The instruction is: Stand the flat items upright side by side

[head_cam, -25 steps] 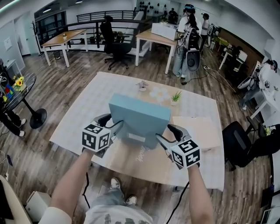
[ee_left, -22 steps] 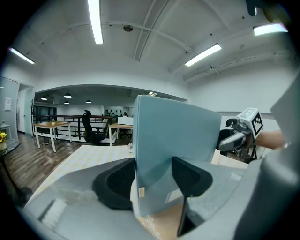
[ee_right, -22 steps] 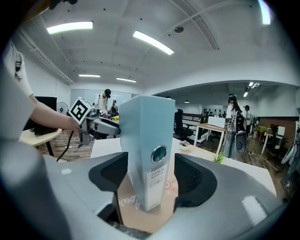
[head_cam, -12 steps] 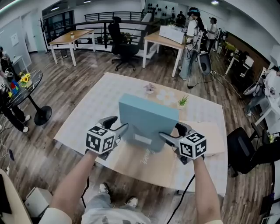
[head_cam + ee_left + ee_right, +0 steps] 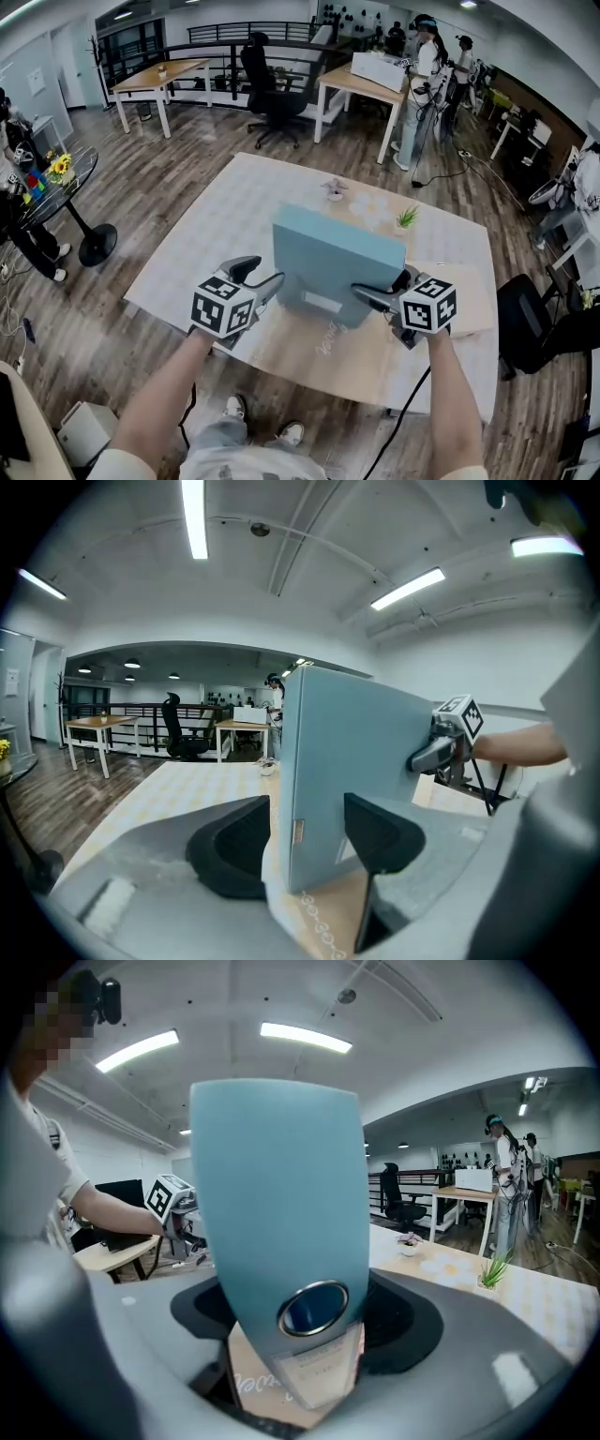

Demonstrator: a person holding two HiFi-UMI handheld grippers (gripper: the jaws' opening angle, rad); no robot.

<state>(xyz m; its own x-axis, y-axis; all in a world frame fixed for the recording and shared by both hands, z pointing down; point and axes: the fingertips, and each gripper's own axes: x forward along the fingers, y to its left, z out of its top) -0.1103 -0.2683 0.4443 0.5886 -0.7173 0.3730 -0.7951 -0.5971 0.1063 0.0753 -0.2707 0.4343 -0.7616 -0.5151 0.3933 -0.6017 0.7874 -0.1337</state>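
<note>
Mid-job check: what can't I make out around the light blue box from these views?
- Print on the labels of the light blue flat box: too small in the head view, blurred in the right gripper view.
- Box's far face: turned away in every view.
- Cream patterned tabletop directly behind the box: hidden by it in the head view.
- Writing on the tan paper mat: partly covered by the box, too small to read.

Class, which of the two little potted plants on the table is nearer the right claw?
The green grassy plant; the pink-flowered plant sits farther left.
</note>
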